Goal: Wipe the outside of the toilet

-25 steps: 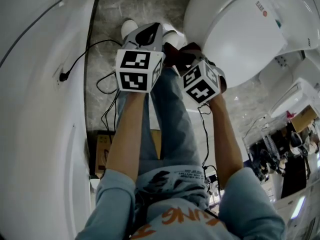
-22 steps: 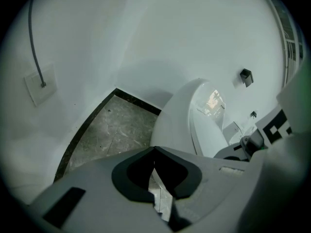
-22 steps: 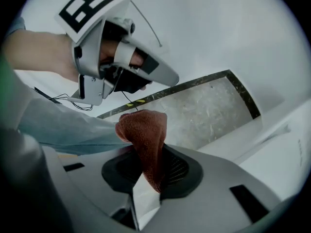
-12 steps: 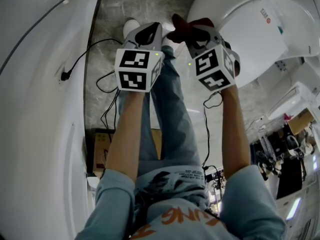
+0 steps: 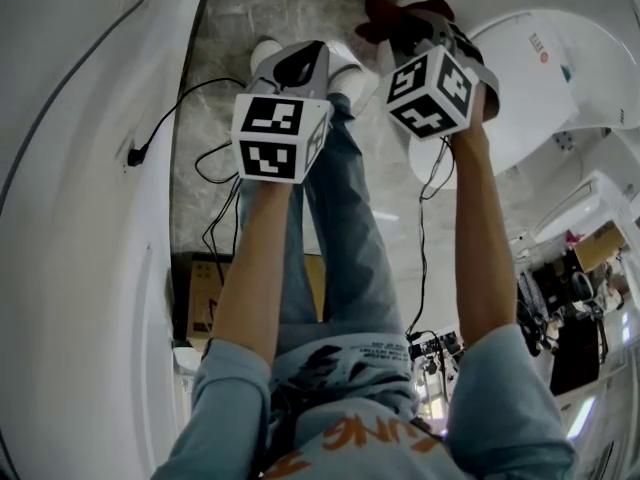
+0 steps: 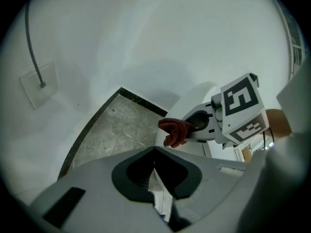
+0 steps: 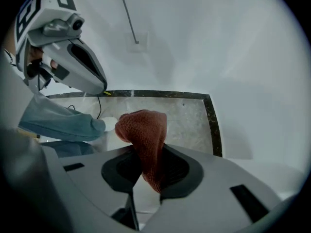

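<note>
A rust-red terry cloth (image 7: 145, 135) is clamped between the jaws of the right gripper (image 7: 147, 176), beside the glossy white toilet (image 5: 540, 88) at upper right. The left gripper (image 6: 154, 178) is held with jaws together, empty.

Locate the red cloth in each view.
Head view: red cloth at top centre.
Left gripper view: right of centre, held by the right gripper.
Right gripper view: centre, clamped between the jaws.
Shared landmark: grey marble floor, in all three.

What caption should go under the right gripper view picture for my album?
Right claw shut on a reddish cloth, grey stone floor and white wall beyond.
</note>
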The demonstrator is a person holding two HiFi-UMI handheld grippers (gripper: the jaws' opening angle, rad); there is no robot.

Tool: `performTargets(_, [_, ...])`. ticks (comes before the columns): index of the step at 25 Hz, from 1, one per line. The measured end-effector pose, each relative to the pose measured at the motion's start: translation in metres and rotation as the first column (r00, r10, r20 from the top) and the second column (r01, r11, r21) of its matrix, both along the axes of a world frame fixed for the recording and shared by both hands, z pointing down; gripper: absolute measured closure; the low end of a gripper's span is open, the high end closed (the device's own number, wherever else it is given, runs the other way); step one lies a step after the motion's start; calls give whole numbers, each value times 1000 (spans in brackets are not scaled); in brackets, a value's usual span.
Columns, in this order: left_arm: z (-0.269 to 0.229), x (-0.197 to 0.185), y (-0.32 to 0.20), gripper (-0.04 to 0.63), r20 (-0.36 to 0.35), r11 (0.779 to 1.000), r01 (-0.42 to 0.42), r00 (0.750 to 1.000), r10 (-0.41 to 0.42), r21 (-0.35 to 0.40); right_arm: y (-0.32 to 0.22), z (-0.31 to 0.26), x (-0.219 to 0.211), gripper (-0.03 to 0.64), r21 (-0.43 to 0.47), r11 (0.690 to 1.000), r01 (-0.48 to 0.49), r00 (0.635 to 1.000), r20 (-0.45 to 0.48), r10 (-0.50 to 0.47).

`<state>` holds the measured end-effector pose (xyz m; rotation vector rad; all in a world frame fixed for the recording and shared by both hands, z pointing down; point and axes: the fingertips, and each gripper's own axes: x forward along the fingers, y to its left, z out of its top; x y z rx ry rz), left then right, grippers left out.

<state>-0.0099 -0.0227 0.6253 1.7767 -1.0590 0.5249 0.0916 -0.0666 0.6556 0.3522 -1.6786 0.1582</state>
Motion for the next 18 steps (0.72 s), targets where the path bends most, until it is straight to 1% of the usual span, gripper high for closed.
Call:
performTargets(3, [3,-1,-5,601,0,1000,3,1000,-3,-5,-17,12,7,528,5,1000,-5,999,-46,5])
performTargets(7, [5,4,-11,601,-3,1000,-6,1000,6,-9,-34,31,16,526,-3,999,54,990,-127,-53])
performTargets(10, [8,7,-14,601,-6,1000,-15,1000,14,-12,-49,43,23,526,-9,999,53,981,-185,-54])
performTargets(14, [10,8,-16,601,-9,1000,-18,1000,17,-21,-65,57,29,526,-10,995,102,954,-284,-101])
performTargets(18, [13,5,-18,601,-4,1000,-21,1000,21,-24,-66,75,38,526,-51,991,122,925,-356,-132])
